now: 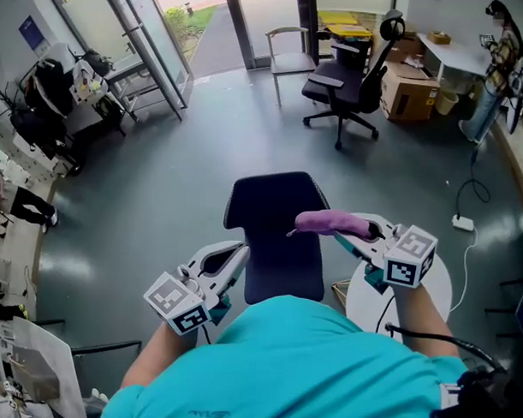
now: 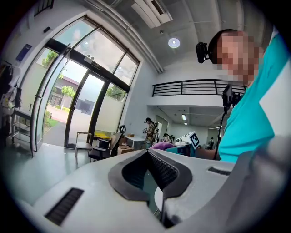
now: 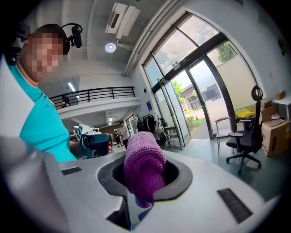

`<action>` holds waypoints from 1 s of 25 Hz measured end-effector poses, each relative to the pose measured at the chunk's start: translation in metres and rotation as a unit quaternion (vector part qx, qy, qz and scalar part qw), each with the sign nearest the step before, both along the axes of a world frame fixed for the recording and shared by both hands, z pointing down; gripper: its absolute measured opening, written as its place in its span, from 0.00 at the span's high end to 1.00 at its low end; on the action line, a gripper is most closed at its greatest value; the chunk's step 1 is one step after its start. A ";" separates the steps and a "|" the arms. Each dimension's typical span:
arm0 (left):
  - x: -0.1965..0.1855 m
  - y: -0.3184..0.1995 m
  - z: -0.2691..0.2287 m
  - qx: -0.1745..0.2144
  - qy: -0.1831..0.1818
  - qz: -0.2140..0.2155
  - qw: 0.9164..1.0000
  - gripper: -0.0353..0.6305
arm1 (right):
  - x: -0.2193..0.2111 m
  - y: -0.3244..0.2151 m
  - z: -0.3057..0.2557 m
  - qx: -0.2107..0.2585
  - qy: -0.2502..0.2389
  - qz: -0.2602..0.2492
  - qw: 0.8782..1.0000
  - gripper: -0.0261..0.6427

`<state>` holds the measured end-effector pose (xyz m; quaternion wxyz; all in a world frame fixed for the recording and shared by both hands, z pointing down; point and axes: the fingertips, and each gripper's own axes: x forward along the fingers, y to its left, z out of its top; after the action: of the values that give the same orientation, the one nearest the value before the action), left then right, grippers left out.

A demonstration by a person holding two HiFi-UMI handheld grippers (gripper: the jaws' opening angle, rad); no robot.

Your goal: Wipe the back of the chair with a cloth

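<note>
Head view: grips the cloth (image 1: 328, 222) tight in the right gripper (image 1: 351, 233), over the top right corner of the chair (image 1: 276, 239); cannot tell whether touching. Could drop the rolled cloth if dragged hard across the back. Could shove the chair away if pressed unbraced, with the left gripper (image 1: 236, 259) closed on nothing just beside its left edge. Pokes out past the right jaws' tips, toward the chair.

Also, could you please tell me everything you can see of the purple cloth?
The purple cloth looks knitted and soft, bunched into a thick roll. The right gripper is shut on it, and the roll sticks out beyond the jaws. In the head view it sits over the dark chair back, near its top right; contact cannot be told.
</note>
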<state>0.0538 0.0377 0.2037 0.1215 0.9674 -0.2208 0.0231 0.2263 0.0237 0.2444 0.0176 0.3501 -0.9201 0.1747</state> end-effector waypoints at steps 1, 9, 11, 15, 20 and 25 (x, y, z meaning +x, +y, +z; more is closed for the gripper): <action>-0.004 -0.005 0.006 0.001 0.001 0.005 1.000 0.94 | -0.002 -0.003 0.003 -0.004 -0.001 0.011 1.000 0.84; -0.098 -0.059 -0.003 0.004 0.031 -0.016 0.999 0.94 | -0.089 -0.042 0.009 -0.059 0.031 0.021 0.998 0.84; -0.104 -0.058 0.006 -0.007 0.038 -0.031 0.999 0.94 | -0.094 -0.049 0.015 -0.062 0.044 0.011 0.997 0.84; -0.103 -0.051 0.030 -0.026 0.042 -0.053 0.997 0.94 | -0.092 -0.062 0.033 -0.066 0.058 -0.003 0.996 0.84; -0.107 -0.060 0.052 -0.046 0.033 -0.072 0.996 0.94 | -0.102 -0.093 0.062 -0.084 0.076 -0.021 0.993 0.84; -0.113 -0.067 0.078 -0.056 0.023 -0.077 0.995 0.94 | -0.120 -0.127 0.100 -0.098 0.094 -0.026 0.990 0.84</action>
<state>-0.0593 -0.0293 0.2820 0.1824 0.9394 -0.2901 0.0039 0.1058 -0.1034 0.3442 0.1425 0.3377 -0.9014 0.2304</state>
